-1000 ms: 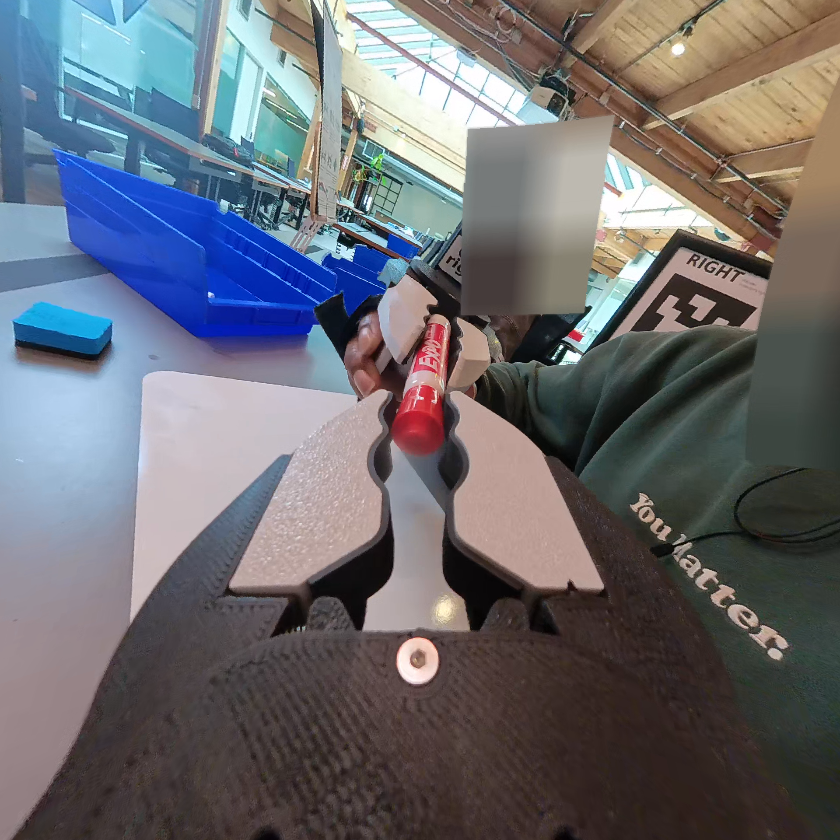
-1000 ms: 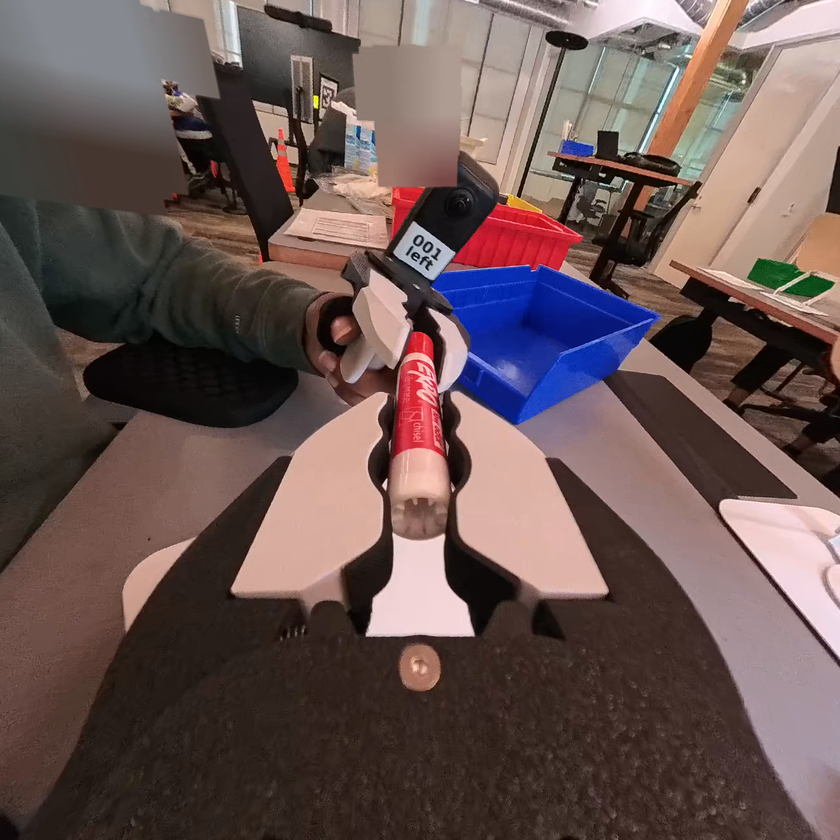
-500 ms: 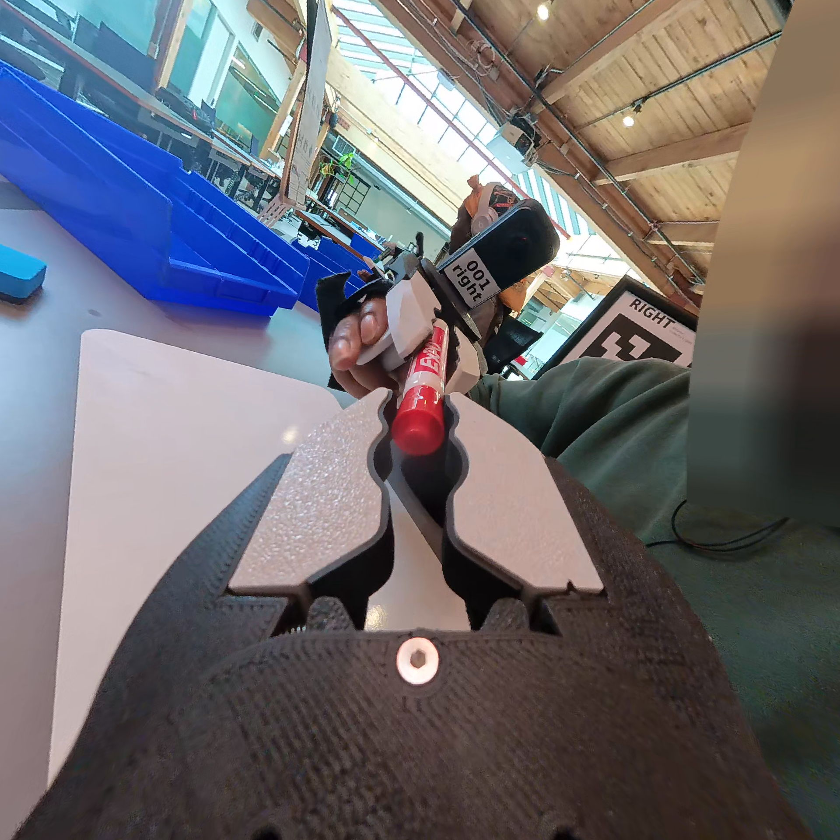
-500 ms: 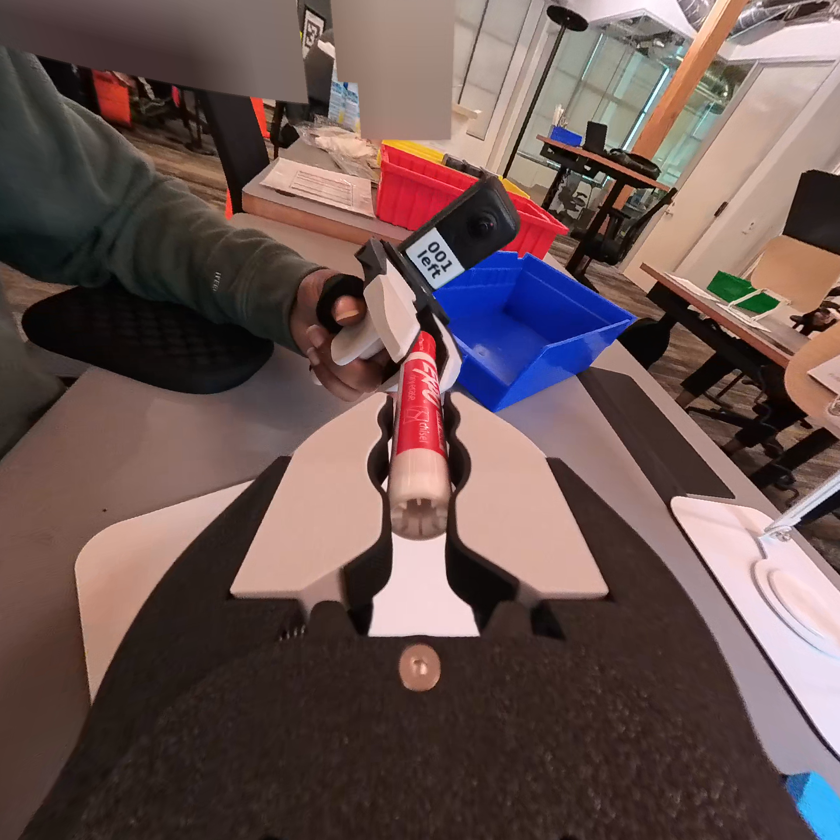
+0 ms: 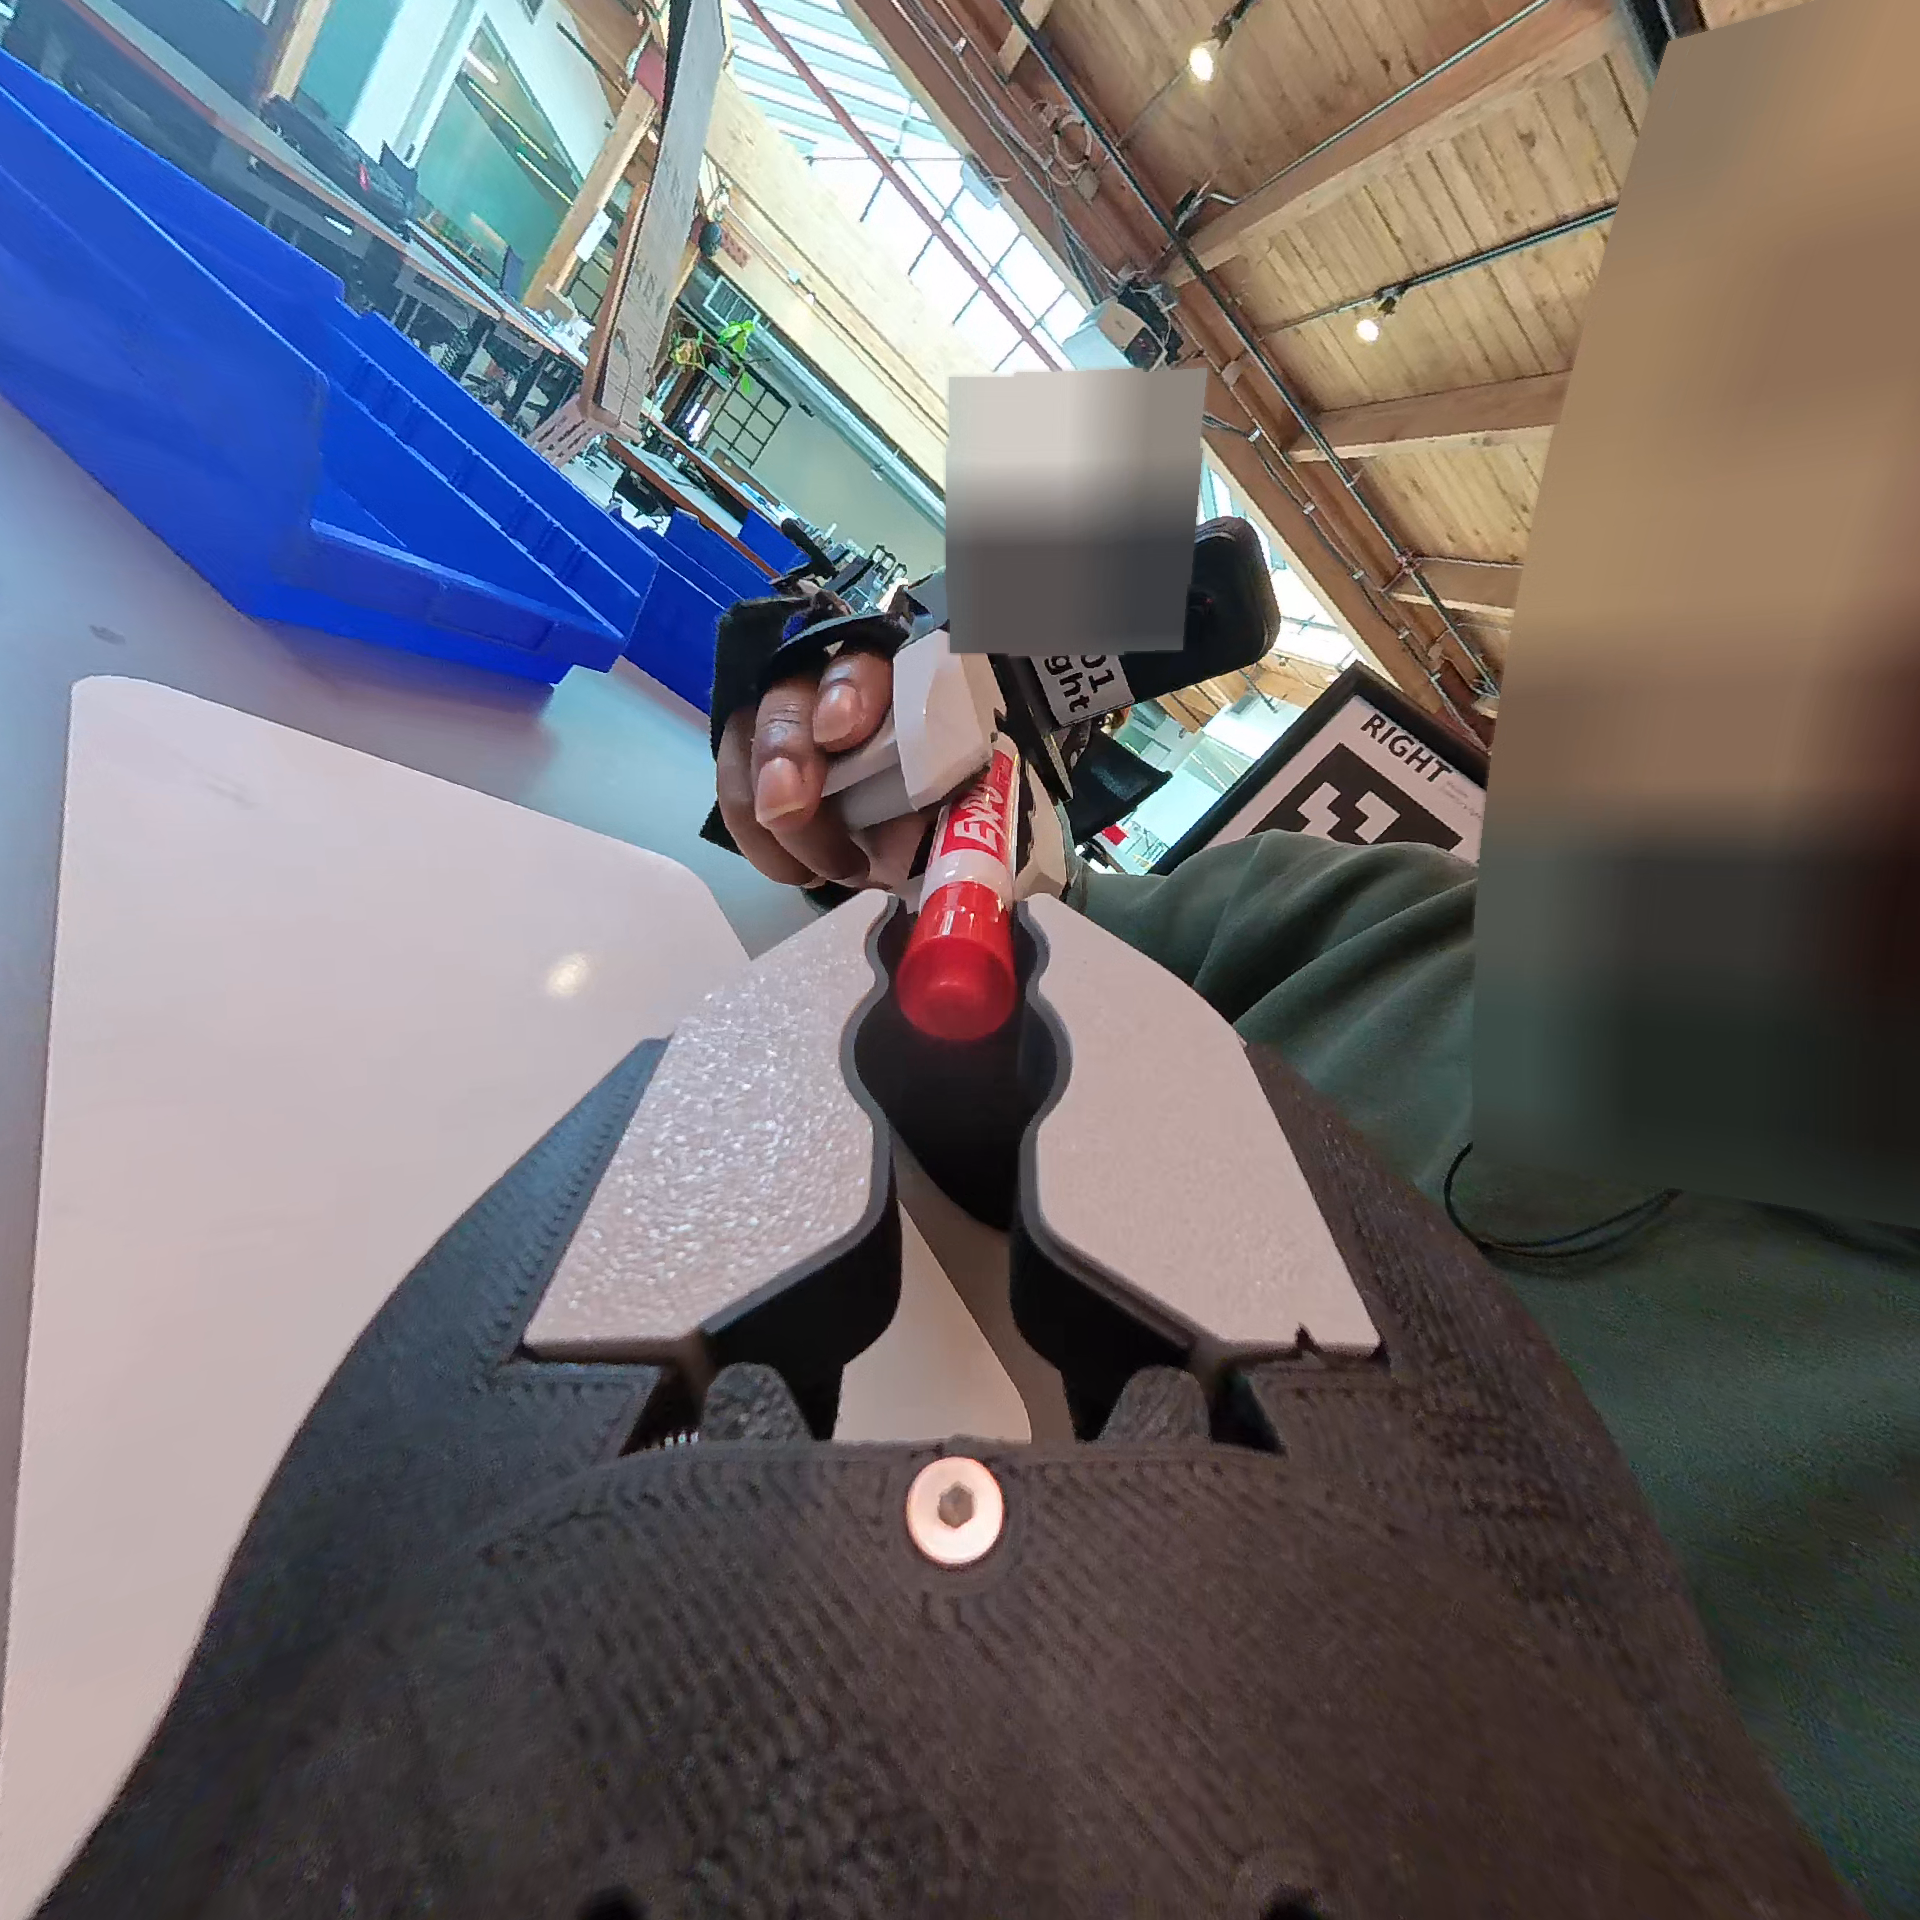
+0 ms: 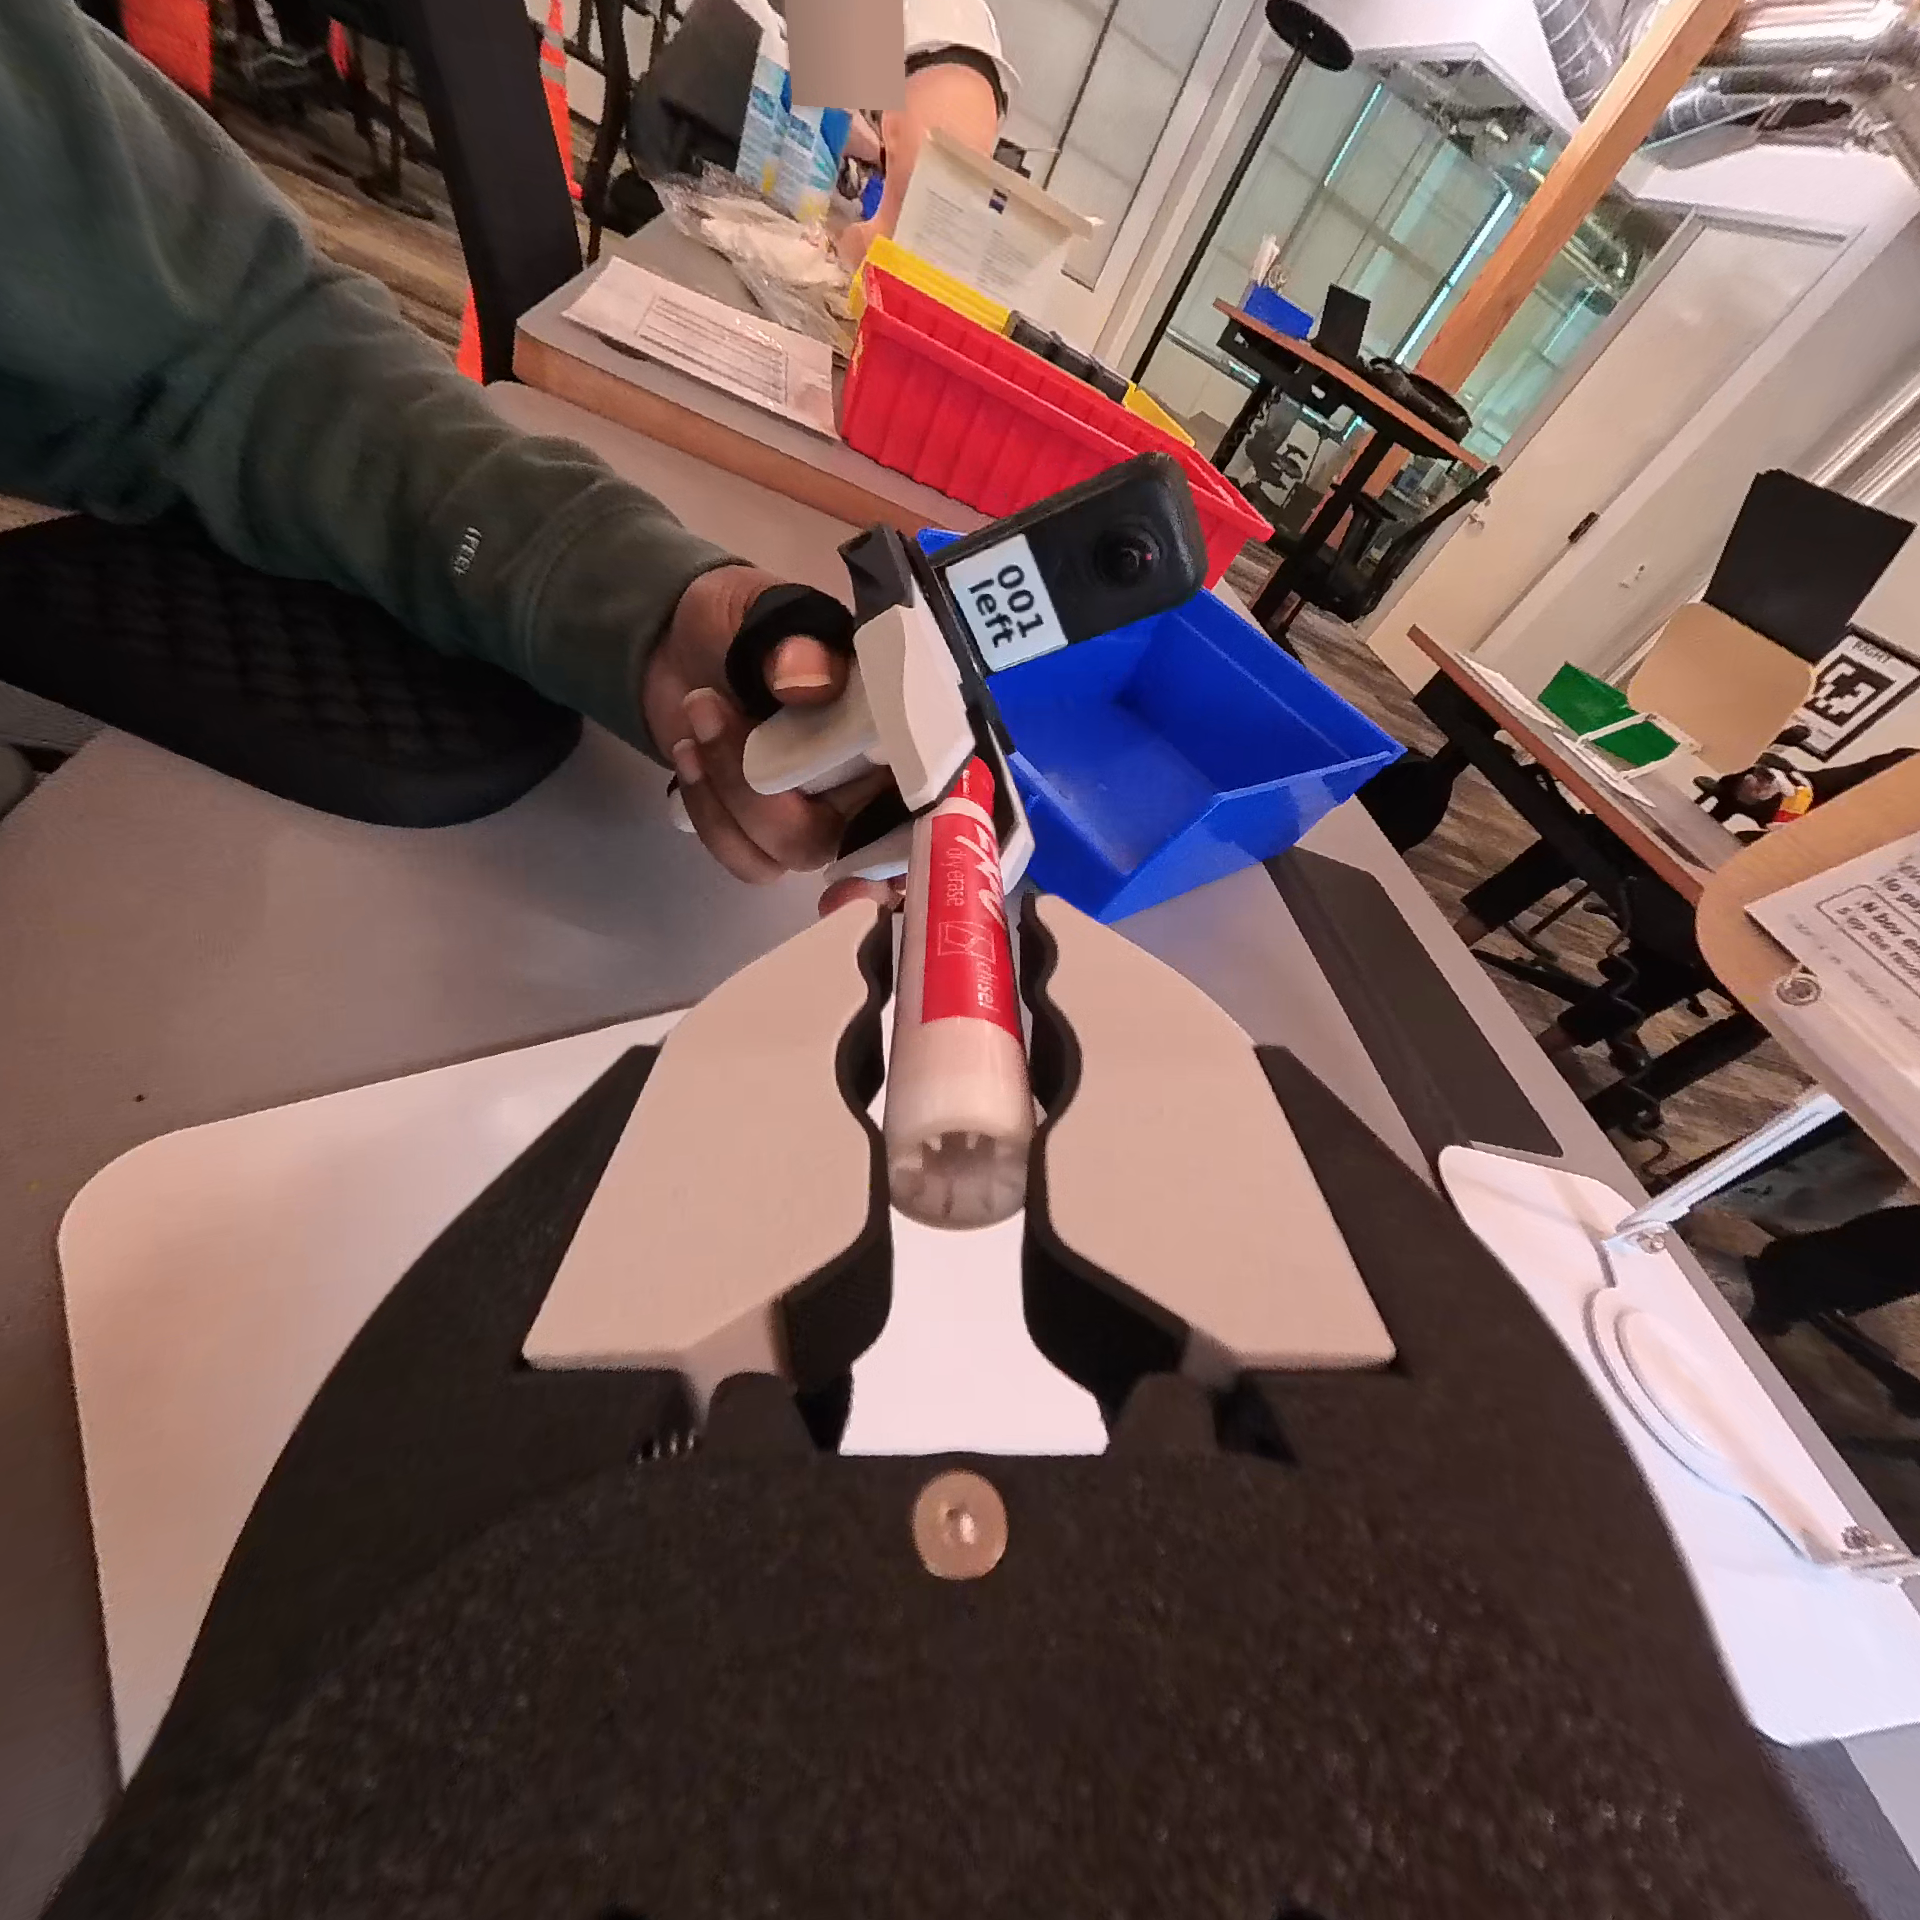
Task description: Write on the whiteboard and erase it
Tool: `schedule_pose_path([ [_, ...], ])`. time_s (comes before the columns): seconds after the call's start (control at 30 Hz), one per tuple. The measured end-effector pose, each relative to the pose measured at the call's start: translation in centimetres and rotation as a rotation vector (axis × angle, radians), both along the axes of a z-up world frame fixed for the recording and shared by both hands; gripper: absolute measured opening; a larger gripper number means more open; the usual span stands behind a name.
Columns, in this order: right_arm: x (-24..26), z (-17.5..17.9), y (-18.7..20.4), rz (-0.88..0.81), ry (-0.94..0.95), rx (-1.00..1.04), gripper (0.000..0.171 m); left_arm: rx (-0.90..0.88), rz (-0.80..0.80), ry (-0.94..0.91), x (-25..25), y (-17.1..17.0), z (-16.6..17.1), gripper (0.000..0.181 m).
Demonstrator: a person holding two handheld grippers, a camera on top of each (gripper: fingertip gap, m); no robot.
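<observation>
A red dry-erase marker is held between both grippers above the whiteboard. In the left wrist view my left gripper (image 5: 956, 920) is shut on the marker's red cap end (image 5: 954, 982). The right gripper (image 5: 925, 769), held in a hand, grips the far end. In the right wrist view my right gripper (image 6: 956, 925) is shut on the marker's barrel (image 6: 956, 997), its white butt end towards the camera. The left gripper (image 6: 914, 748) holds the far end. The white whiteboard (image 5: 312, 987) lies flat on the grey table beneath both grippers; it also shows in the right wrist view (image 6: 312, 1247). No eraser is in view.
Blue bins (image 5: 312, 468) stand on the table beyond the whiteboard. In the right wrist view a blue bin (image 6: 1174, 769) and a red bin (image 6: 987, 416) stand behind the left gripper. A white tray-like board (image 6: 1662, 1455) lies at the right. The person's green sleeve (image 6: 312, 416) crosses the left.
Both grippers have kept hold of the marker and tilted together over the whiteboard, which now shows more in both views. The blue eraser has passed out of the left wrist view.
</observation>
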State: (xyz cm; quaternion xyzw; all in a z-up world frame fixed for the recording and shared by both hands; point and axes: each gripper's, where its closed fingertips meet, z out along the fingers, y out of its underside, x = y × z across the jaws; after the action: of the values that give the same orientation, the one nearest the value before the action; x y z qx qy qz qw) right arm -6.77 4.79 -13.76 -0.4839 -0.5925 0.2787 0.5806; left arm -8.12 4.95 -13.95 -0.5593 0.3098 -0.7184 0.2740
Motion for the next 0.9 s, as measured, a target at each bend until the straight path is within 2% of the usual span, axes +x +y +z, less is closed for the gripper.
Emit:
schedule_pose_path([
  [0.27, 0.04, -0.04, -0.14, 0.005, 0.016, -0.007, 0.020, -0.003, 0.002, 0.011, 0.05, -0.05, -0.12, 0.020],
  [0.7, -0.05, 0.15, -0.25, 0.041, 0.082, -0.117, 0.020, 0.162, 0.053, 0.037, -0.03, -0.29, 0.24, 0.020],
  [0.9, -0.19, 0.20, -0.23, 0.029, 0.075, -0.103, 0.020, 0.169, 0.034, 0.044, -0.22, -0.29, 0.30, 0.020],
])
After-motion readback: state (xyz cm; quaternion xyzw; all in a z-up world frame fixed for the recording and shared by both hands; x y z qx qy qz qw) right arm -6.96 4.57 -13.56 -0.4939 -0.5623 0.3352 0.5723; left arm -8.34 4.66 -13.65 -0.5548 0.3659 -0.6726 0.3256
